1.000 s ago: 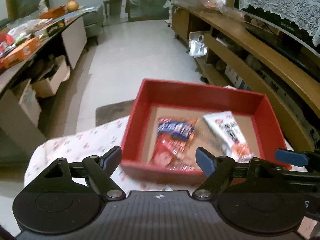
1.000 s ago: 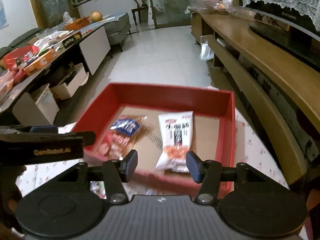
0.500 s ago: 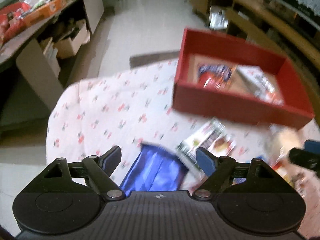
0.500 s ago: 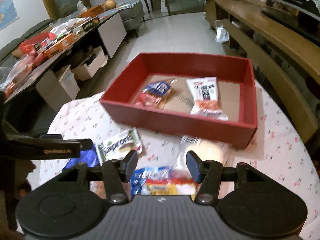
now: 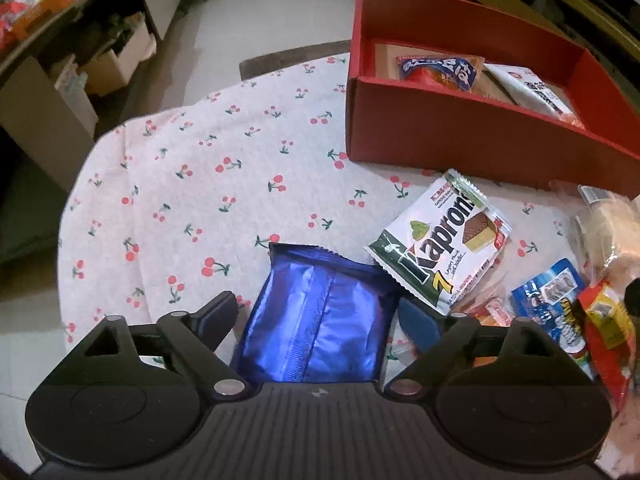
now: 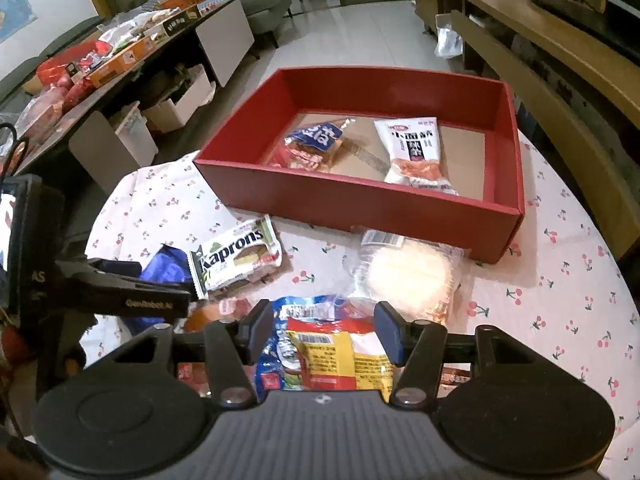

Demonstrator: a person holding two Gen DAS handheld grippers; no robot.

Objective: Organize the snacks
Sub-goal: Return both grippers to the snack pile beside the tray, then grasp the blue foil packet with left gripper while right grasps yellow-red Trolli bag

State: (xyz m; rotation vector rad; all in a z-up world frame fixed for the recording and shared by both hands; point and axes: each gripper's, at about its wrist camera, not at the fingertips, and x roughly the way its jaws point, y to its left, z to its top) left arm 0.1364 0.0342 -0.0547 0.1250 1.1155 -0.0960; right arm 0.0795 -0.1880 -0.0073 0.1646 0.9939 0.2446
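**Snacks in and before the red box**

The red box point(image 6: 360, 204) at the table's far edge holds a blue-red packet point(image 6: 316, 142) and a white packet point(image 6: 416, 148), both flat. Before its near wall lie a Kaprons wafer pack point(image 5: 440, 240), a blue foil bag point(image 5: 316, 320), a clear-wrapped pale bun point(image 6: 404, 272) and a yellow-red packet point(image 6: 340, 356).

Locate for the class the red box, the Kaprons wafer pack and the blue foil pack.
red box point(image 6: 360, 208), right wrist view, on its near outer wall.
Kaprons wafer pack point(image 5: 436, 248), left wrist view, on its printed front.
blue foil pack point(image 5: 316, 320), left wrist view, on its back seam.
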